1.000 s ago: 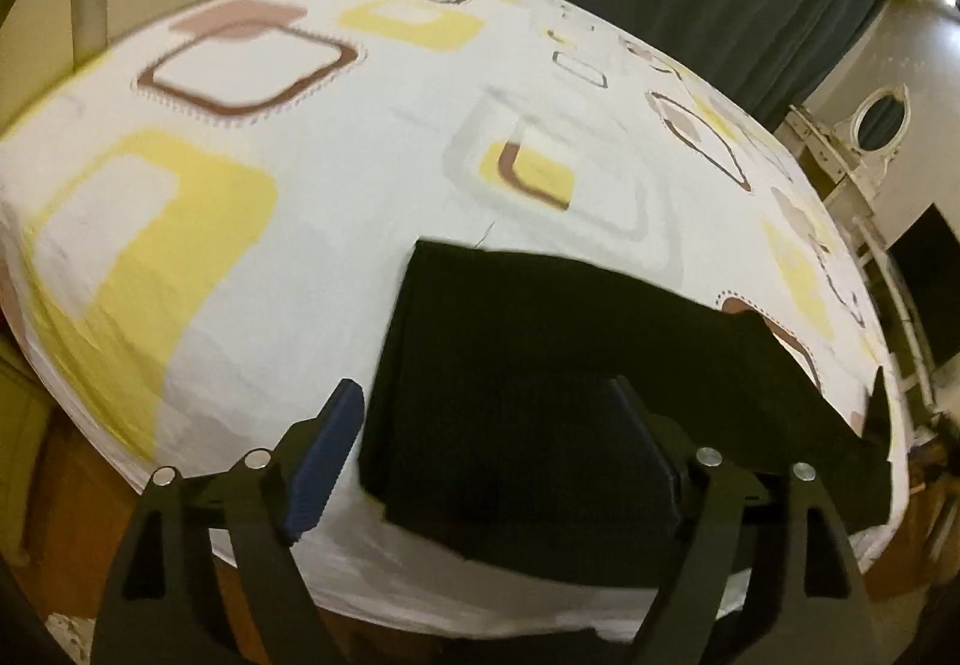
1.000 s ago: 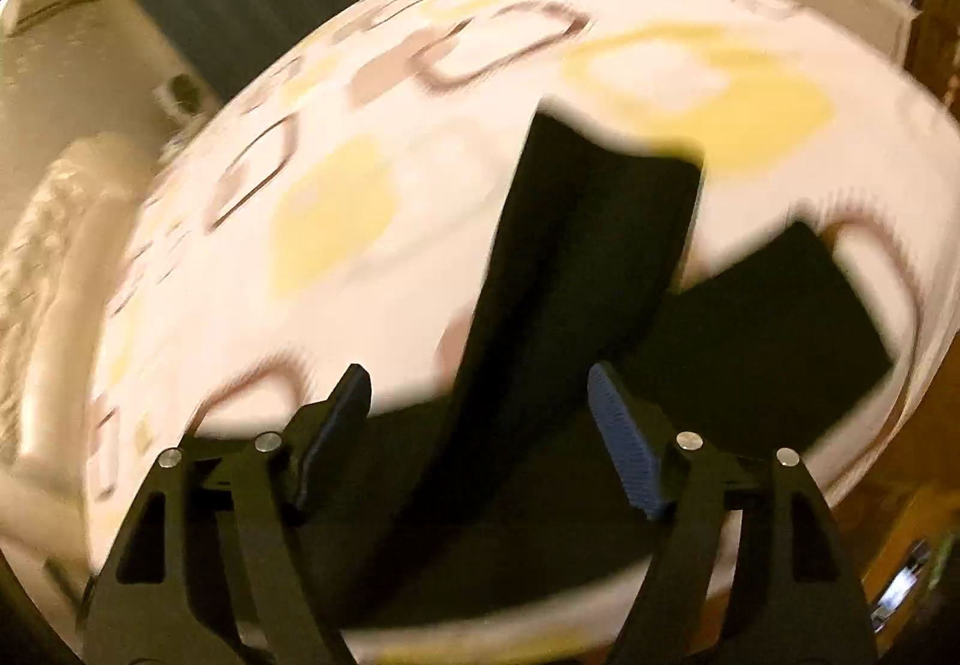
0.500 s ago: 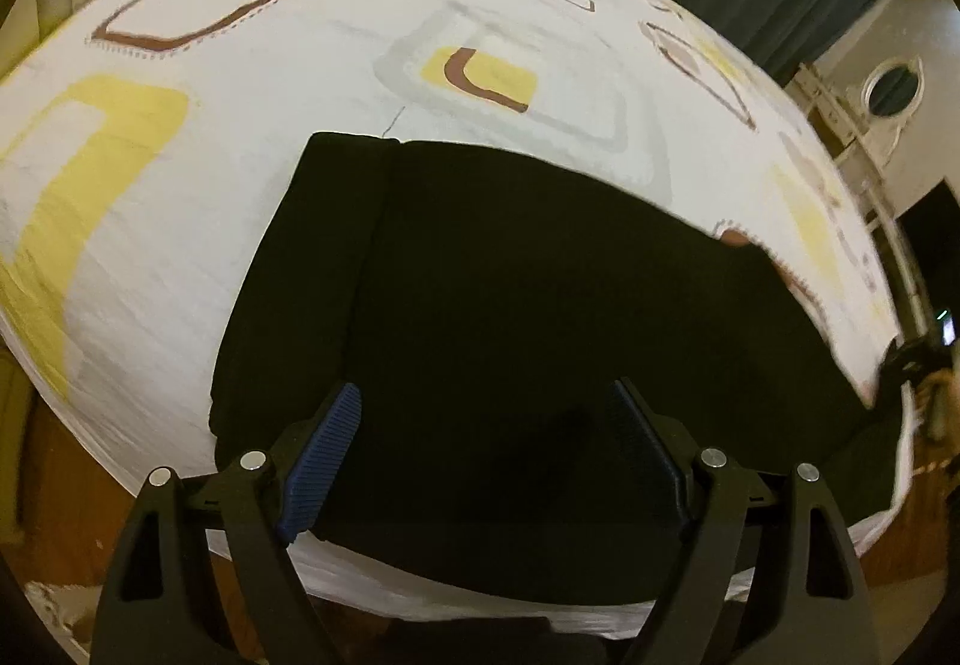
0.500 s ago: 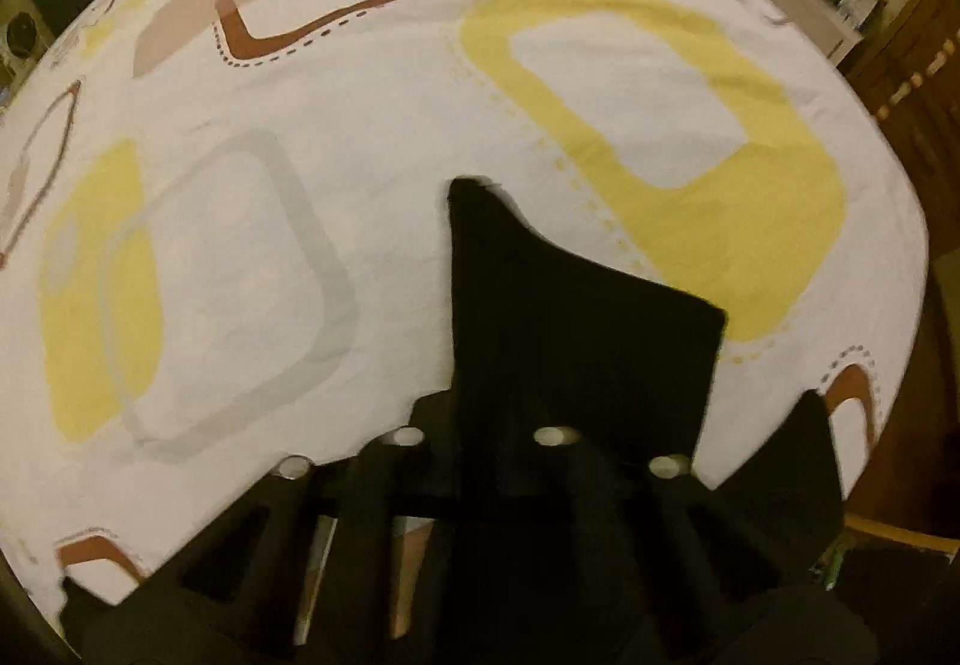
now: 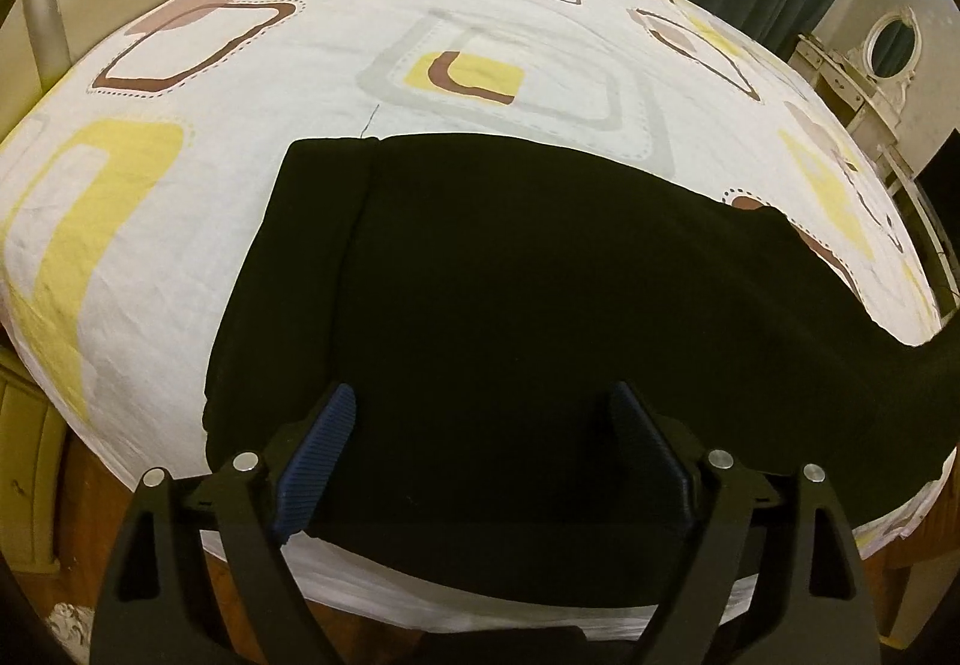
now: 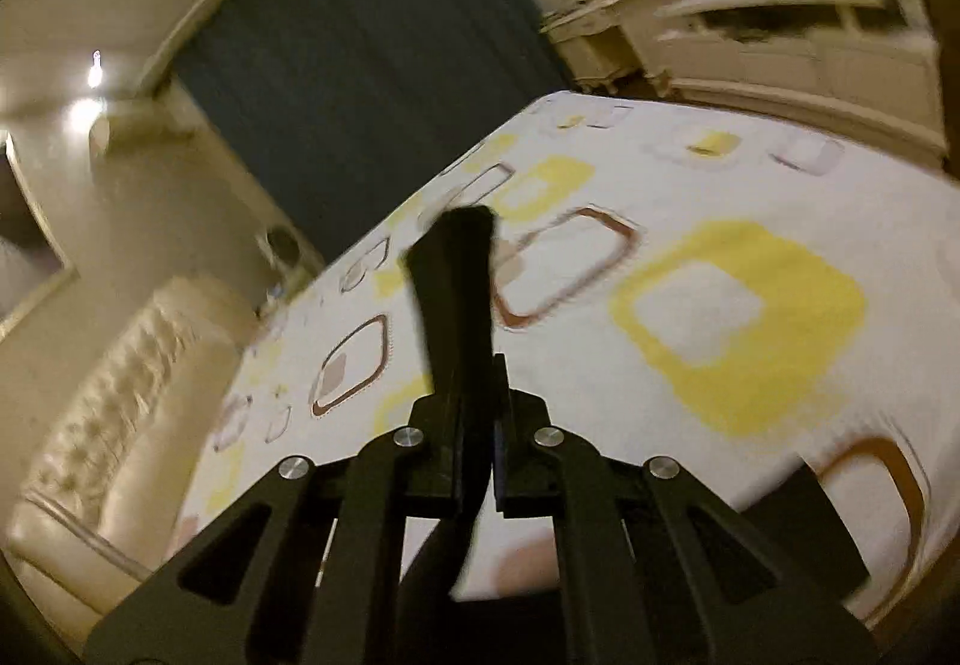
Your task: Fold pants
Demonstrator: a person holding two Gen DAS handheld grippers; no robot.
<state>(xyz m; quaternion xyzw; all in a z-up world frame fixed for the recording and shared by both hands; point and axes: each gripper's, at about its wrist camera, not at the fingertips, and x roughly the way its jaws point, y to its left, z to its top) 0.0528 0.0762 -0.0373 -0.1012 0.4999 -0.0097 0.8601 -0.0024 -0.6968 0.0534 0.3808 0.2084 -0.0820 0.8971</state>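
1. Black pants (image 5: 540,317) are lying across the near edge of the bed (image 5: 252,137), waistband end toward the near-left corner, the leg end trailing off toward the near-right corner.
2. R gripper (image 6: 477,461) is pinching a strip of the pants (image 6: 459,293), jaws pressed together on the cloth, lifting it above the patterned sheet. That view is blurry, so which hem it is I can't tell.
3. L gripper (image 5: 480,449) is hovering over the pants near the bed's near edge, jaws spread and opening wider, w/ fabric below them but the blue pads (image 5: 318,449) not pressing on it.
4. Step in hand, as I'm reading it: carrying the leg end over toward the waistband for the 1st fold.
5. Doing it well, IMO:
   - keeping the R grip firm so the cloth isn't slipping out;
   - carrying it high enough that the loose part isn't dragging & bunching;
   - bringing the L gripper down to pin the body of the pants so it isn't sliding off the edge;
   - lining up edges w/ the waistband before letting go.
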